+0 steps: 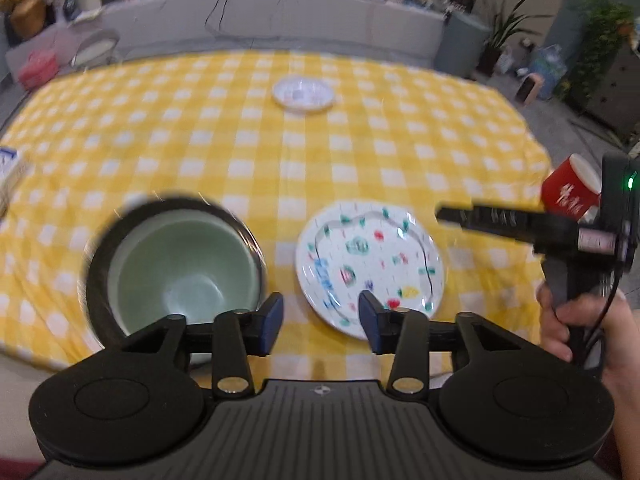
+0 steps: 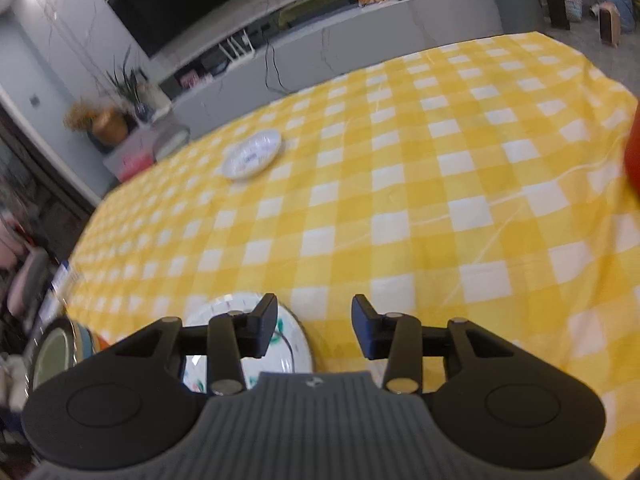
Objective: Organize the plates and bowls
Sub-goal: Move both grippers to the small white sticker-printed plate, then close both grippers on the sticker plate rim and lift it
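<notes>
A green bowl with a dark rim (image 1: 176,268) sits at the near left of the yellow checked table (image 1: 400,152). A patterned white plate (image 1: 370,266) lies just to its right. A small white plate (image 1: 303,94) lies far across the table. My left gripper (image 1: 322,322) is open and empty, hovering near the table's front edge between bowl and plate. My right gripper (image 2: 314,326) is open and empty above the cloth, right of the patterned plate (image 2: 288,340). It also shows in the left wrist view (image 1: 452,214). The bowl (image 2: 56,348) and the small plate (image 2: 253,154) show in the right wrist view.
A red paper cup (image 1: 572,192) stands near the table's right edge, behind the right gripper. A blue and white box (image 1: 10,168) lies at the left edge. A grey counter (image 1: 280,16) with snacks and plants stands beyond the table.
</notes>
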The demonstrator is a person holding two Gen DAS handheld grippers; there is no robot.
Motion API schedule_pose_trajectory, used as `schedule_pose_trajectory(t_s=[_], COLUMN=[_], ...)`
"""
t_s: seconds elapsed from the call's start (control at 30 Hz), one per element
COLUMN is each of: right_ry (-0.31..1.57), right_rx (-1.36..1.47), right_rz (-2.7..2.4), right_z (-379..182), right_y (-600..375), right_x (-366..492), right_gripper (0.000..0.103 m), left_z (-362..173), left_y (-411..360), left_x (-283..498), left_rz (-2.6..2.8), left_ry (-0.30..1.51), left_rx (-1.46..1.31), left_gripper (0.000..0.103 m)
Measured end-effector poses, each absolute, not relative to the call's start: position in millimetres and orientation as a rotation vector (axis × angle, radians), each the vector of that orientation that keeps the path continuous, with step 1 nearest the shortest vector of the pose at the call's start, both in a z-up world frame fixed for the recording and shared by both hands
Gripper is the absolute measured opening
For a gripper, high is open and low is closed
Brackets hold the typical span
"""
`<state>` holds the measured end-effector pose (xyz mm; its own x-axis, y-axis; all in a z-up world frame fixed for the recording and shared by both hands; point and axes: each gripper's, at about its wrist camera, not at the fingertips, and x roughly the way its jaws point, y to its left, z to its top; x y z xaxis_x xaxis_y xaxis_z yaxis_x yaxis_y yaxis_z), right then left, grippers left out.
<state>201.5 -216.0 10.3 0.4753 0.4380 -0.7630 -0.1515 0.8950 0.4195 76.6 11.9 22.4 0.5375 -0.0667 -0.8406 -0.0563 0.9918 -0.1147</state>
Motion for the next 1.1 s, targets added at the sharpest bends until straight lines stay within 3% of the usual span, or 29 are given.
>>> schedule_pose_trajectory(t_s=[0.37,0.6,1.0,1.07,1.1], right_ry=[0.941,1.002,1.107,1.103,1.105], right_rx=[0.331,0.373,0.624,0.606,0.6], right_rz=[0.353,0.304,0.382,0.377,0.385], right_z=[72.7,70.4,-13.8,-24.5,-29.0], right_y=[-202.8,-169.1,-123.9,-119.6,-117.0], right_x=[220.7,283.0,412.2,426.0,432.6], right_gripper=[0.065,0.066,0.061,0.059,0.051], left_z=[77.8,62.0,-20.2,-30.8,-35.5], left_y=[106.3,146.1,143.3,143.4,143.6], left_x=[124.0,188.0,300.1,316.6,323.0], left_rz=[0.095,0.065,-0.037,-0.051,-0.046], left_ry=[0.854,0.873,1.024,1.027,1.025], left_rx=[-0.123,-0.189,-0.158,-0.169,-0.185], left_gripper=[0.053,0.053,0.053,0.052,0.052])
